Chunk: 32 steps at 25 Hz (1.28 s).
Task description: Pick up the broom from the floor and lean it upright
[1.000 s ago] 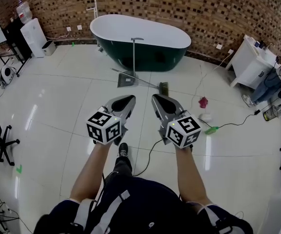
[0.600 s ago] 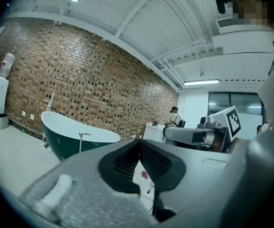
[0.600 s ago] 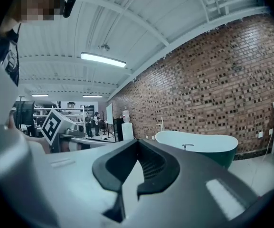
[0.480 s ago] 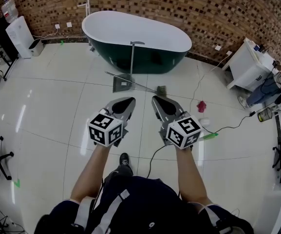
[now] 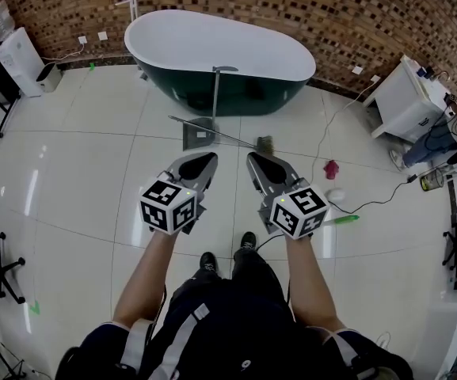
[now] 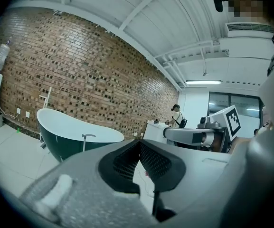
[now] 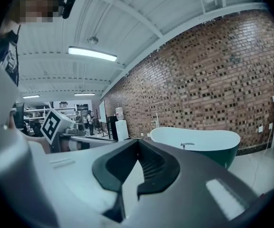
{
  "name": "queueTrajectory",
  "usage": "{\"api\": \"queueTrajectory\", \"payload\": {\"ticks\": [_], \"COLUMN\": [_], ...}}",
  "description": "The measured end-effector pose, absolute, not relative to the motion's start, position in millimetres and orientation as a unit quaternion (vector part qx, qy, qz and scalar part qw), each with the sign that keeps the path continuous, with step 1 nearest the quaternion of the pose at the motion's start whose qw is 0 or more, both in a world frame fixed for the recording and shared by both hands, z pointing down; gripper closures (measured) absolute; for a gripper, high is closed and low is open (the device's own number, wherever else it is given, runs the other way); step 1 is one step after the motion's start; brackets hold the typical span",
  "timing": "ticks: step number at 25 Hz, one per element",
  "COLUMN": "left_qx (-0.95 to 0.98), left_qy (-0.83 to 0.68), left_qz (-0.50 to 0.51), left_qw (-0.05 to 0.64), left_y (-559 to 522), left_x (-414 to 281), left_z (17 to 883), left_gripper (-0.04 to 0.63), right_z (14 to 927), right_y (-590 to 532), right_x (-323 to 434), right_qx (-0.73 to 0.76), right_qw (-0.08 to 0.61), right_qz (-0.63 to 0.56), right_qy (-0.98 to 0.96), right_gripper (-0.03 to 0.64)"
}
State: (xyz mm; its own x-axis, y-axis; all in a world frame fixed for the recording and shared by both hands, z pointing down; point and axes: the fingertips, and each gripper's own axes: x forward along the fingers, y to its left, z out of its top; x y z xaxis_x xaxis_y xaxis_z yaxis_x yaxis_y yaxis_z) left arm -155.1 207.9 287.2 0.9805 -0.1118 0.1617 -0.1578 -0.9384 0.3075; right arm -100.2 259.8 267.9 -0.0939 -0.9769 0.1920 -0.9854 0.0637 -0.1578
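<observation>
Across the white tiled floor (image 5: 78, 172), the task has not yet got past the approach. At twelve o'clock stands the dark green bathtub (image 5: 220, 54) against the brick wall, and in front of it the broom (image 5: 236, 136) lies flat on the tiles. Its handle end is toward eleven o'clock and its bristle head toward one o'clock. It crosses a long-handled dustpan (image 5: 199, 134) that stands upright beside the tub. Nearer the person, the left gripper (image 5: 208, 160) and the right gripper (image 5: 257, 161) are held out side by side, short of the broom and apart from it. Both tongs are clenched, tip against tip, with nothing between them. Everything is still to do, I judge: reaching down, opening the jaws, gripping the handle, lifting it, and leaning it upright, probably on the tub or wall. Compared with a second ago, the person has stepped forward. The tub looms a little larger and has slid toward eleven o'clock, a second shoe shows at six o'clock, and the grippers keep their closed, level pose.
</observation>
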Motion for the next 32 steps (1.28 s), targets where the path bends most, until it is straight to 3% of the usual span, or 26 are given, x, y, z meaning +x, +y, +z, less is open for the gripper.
{"api": "queueTrajectory", "payload": {"ticks": [22,32], "left_qx": [0.969,0.962], "left_qy": [-0.16,-0.184], "left_qz": [0.114,0.117], "left_qw": [0.148,0.167], "left_y": [32.8,-49.8], "left_x": [-13.7,-3.0], "left_z": [303.7,335.6], "left_gripper": [0.595,0.595], "right_z": [283.0,317.2], "right_y": [56.8,-28.2], "right_x": [37.7,40.6], "right_qx": [0.576,0.546], "right_qw": [-0.034,0.01], "right_qz": [0.14,0.156], "right_qy": [-0.805,-0.823], "right_gripper": [0.617,0.615]}}
